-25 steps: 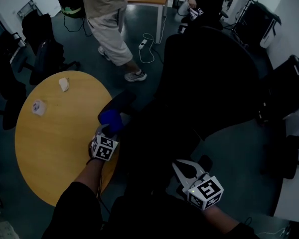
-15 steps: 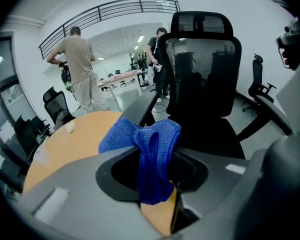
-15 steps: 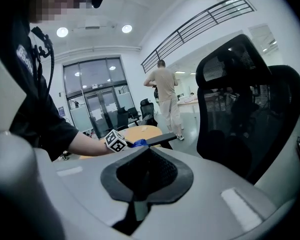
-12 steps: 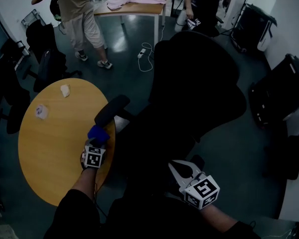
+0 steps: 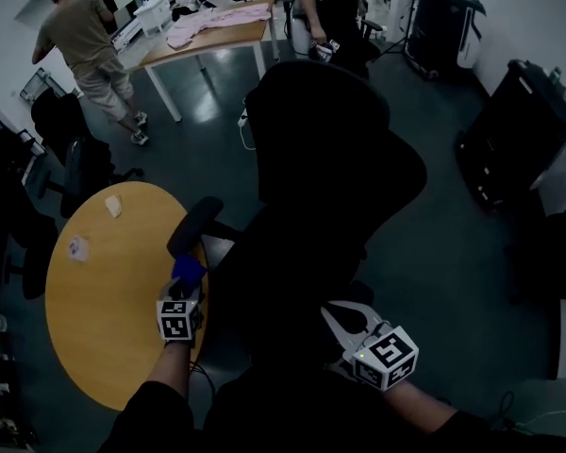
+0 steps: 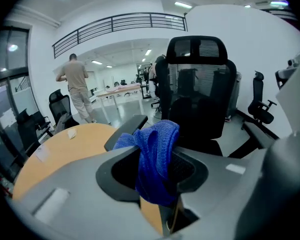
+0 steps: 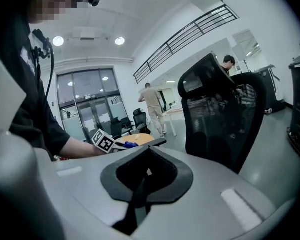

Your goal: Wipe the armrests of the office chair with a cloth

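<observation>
Blue knit cloth (image 6: 153, 151) is pinched in the left gripper (image 5: 185, 286), right by the black padded armrest (image 5: 194, 226) of the black mesh office chair (image 5: 330, 159). It's probably not touching it, hard to say. This is at the round wooden desk's (image 5: 94, 319) edge. The right gripper (image 5: 343, 317) is pressed together, holding nothing.

We cannot make out the office chair (image 5: 330, 159) below its backrest: toward 6 o'clock, seat and shadow merge into black. On the tabletop (image 5: 104, 328), two pale scraps (image 5: 113, 206) at 11 o'clock are too small to name. The cloth (image 6: 152, 149) has its lower end hidden inside the left tool (image 6: 154, 176). At 12 o'clock, a person (image 5: 335, 8) is cut off by the top edge.
</observation>
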### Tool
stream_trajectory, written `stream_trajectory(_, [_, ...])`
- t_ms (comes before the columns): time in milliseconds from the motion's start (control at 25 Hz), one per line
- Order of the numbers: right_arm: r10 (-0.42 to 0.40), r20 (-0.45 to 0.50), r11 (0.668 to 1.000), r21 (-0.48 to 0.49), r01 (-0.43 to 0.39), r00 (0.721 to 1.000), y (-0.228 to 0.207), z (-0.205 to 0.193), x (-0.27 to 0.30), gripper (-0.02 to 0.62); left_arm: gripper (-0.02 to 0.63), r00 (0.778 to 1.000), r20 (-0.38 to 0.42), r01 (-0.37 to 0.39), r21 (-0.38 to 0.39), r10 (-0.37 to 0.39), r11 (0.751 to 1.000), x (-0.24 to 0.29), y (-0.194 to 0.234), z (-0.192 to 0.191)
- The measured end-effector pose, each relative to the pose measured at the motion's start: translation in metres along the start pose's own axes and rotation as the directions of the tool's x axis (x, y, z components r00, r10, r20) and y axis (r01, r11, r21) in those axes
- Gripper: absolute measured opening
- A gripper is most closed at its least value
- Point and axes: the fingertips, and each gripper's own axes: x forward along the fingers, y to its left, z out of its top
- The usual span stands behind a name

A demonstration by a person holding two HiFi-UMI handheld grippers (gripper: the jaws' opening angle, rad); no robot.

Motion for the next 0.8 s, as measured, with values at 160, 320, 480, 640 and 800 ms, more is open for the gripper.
stream_trajectory(160, [-0.054,0.004,0.998,0.018,0.054,0.999,0.004,-0.003,-0.010,0.005,0.160,0.997,0.053,0.061,0.053,-0.064,0.997,-0.005,-0.017,0.019])
stream_trajectory(320, [-0.124,0.012,0.992,0.019,0.124,0.992,0.018,-0.006,-0.016,0.005,0.160,0.982,0.121,0.137,0.085,-0.147,0.987,-0.017,-0.032,0.031])
stream_trajectory(480, [-0.228,0.020,0.973,0.050,0.227,0.973,0.039,-0.015,-0.020,0.005,0.160,0.950,0.184,0.224,0.153,-0.251,0.962,-0.034,-0.046,0.041])
stream_trajectory(640, [-0.293,-0.005,0.955,0.054,0.293,0.956,0.073,-0.030,-0.028,0.005,0.160,0.908,0.247,0.301,0.179,-0.339,0.937,-0.054,-0.059,0.045])
stream_trajectory(800, [-0.357,-0.011,0.932,0.067,0.357,0.934,0.103,-0.045,-0.035,0.005,0.160,0.867,0.275,0.372,0.199,-0.416,0.907,-0.062,-0.072,0.046])
